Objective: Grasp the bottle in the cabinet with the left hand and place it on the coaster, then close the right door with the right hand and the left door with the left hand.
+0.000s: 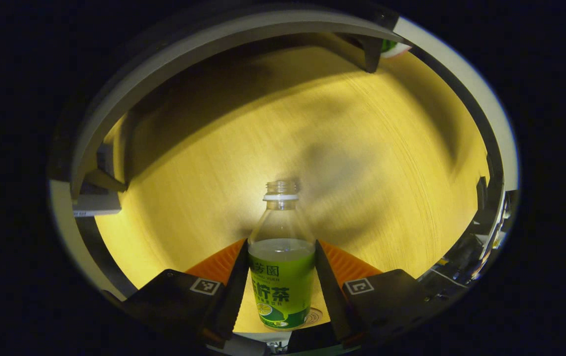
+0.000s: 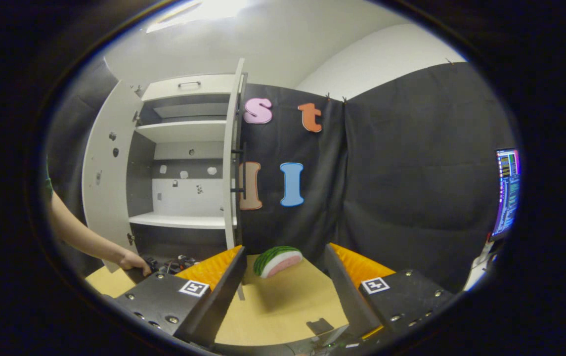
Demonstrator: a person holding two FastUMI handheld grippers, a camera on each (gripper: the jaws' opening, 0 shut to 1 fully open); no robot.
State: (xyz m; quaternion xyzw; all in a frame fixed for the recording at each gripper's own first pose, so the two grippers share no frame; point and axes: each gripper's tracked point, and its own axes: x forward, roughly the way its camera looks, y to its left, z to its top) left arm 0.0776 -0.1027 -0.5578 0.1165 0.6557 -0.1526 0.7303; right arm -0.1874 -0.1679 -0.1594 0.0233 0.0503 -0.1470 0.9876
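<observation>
In the left gripper view a clear bottle point(image 1: 282, 267) with a green label and no cap stands upright on the yellow wooden tabletop point(image 1: 273, 123). Both fingers of my left gripper point(image 1: 282, 284) press against its sides. The rim of a round coaster point(image 1: 315, 316) peeks out at the bottle's base. In the right gripper view the white cabinet point(image 2: 184, 148) stands with its left door point(image 2: 107, 188) and right door point(image 2: 231, 163) swung open. My right gripper point(image 2: 283, 291) hovers open over the table, nothing between its fingers. A person's hand point(image 2: 132, 259) holds the other gripper low by the cabinet's foot.
A toy watermelon slice point(image 2: 278, 260) lies on the table ahead of the right gripper. A lit monitor point(image 2: 507, 193) stands at the far right. Grey cabinet edges point(image 1: 114, 118) curve around the left gripper view.
</observation>
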